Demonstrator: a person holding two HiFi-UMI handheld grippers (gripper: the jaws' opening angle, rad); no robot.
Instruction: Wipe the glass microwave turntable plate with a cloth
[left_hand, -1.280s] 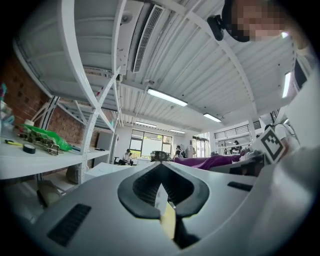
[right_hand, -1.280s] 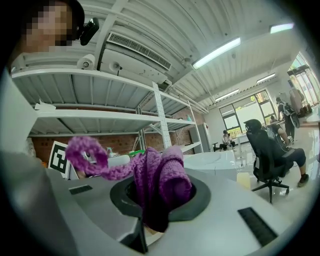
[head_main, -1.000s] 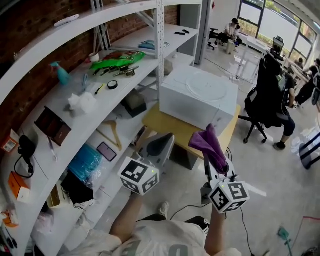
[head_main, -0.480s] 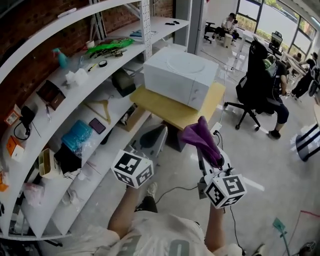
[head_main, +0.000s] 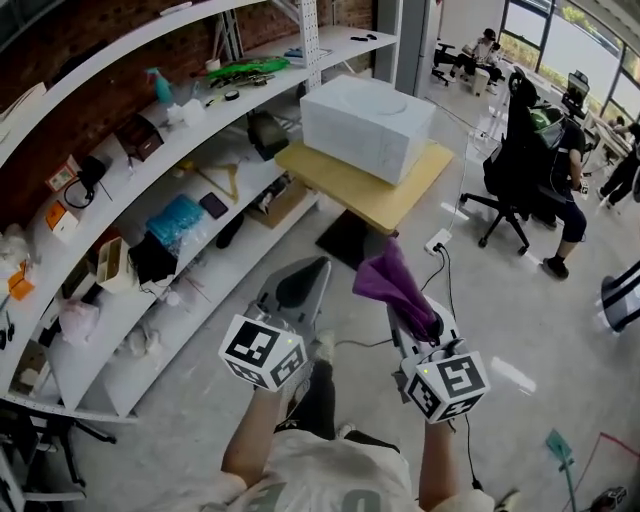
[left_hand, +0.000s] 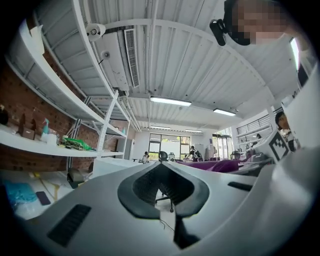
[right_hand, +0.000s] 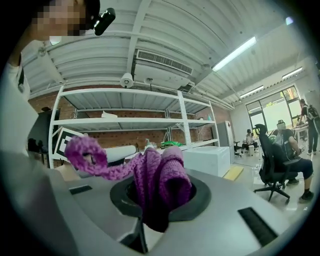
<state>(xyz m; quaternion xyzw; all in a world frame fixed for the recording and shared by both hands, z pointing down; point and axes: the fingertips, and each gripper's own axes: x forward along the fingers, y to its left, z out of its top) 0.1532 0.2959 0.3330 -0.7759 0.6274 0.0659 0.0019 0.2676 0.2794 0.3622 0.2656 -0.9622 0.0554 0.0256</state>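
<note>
A white microwave (head_main: 365, 125) stands on a low wooden table (head_main: 340, 175) well ahead of me. A faint round disc on its top (head_main: 385, 100) may be the glass plate. My right gripper (head_main: 402, 303) is shut on a purple cloth (head_main: 388, 280), which bunches up out of the jaws and trails off to the left of my right gripper (right_hand: 159, 202) as a loop of purple cloth (right_hand: 160, 177). My left gripper (head_main: 303, 280) is shut with nothing in it. Beyond my left gripper (left_hand: 162, 175), the microwave (left_hand: 112, 164) shows far off.
Long white shelves (head_main: 150, 200) with tools, boxes and a spray bottle run along the brick wall at left. A person sits in a black office chair (head_main: 525, 160) at right. A power strip and cable (head_main: 440, 250) lie on the concrete floor ahead.
The microwave and table have drawn farther away and up in the head view, and more floor shows. Both grippers stay shut, the right one still on the cloth.
</note>
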